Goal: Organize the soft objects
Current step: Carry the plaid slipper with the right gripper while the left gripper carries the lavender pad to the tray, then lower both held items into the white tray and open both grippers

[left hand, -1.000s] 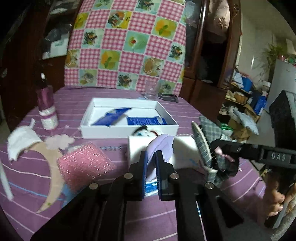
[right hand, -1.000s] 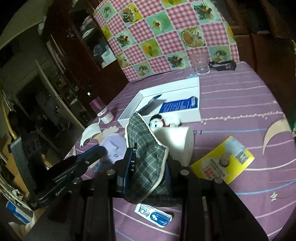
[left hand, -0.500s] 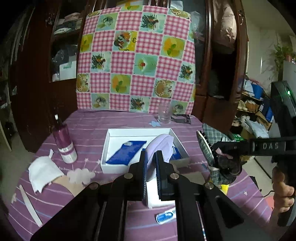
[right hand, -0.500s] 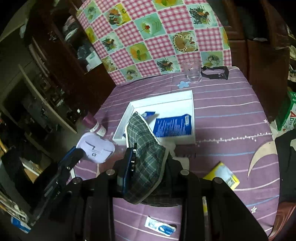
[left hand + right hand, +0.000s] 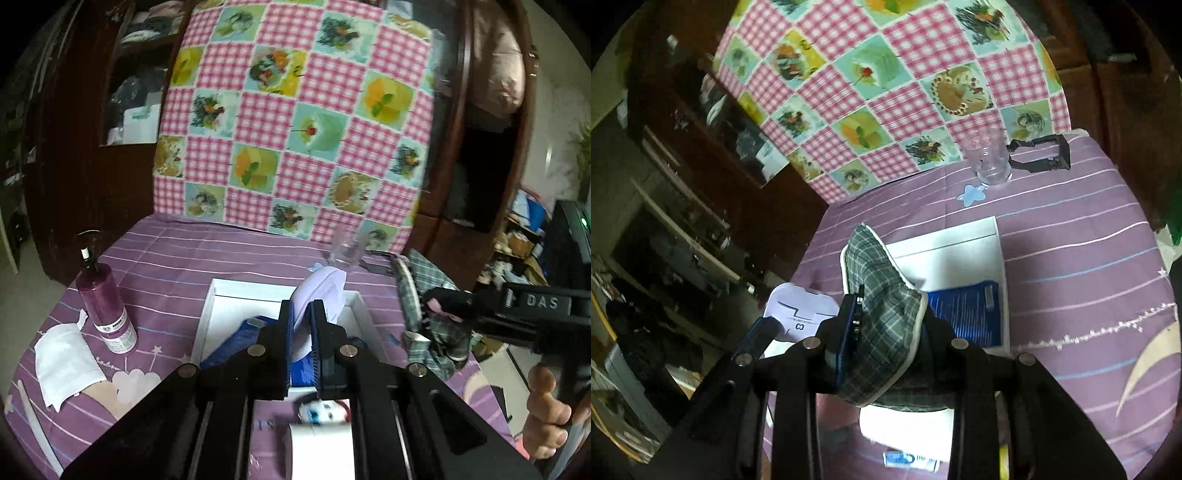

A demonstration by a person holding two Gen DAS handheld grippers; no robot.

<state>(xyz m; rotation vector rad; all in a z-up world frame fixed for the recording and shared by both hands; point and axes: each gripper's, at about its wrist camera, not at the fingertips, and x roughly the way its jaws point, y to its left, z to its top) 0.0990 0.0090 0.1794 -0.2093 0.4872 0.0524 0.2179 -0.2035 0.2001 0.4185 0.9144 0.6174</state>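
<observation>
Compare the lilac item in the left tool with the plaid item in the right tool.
The lilac item is plain pale purple and thin; the plaid item is grey-green check with white piping and bulkier. The left tool is nearly closed on its item; the right tool stands wider. Both are held above the white box.

The left gripper (image 5: 300, 328) is showing as a matt black frame spreading from the bottom of the frame, its arms converging on two narrow upright fingers (image 5: 284, 332) with blue pads on the inner faces. Round silver screws (image 5: 253, 350) are sitting at the joints. The right gripper (image 5: 886, 332) is looking the same in its own view: black struts, silver screw heads, a blue-edged finger. At the right of the left view, its black body is carrying raised letters "DAS" (image 5: 542, 302), a green light is glowing above, and a bare hand (image 5: 546, 410) is showing, sleeve unseen.
</observation>
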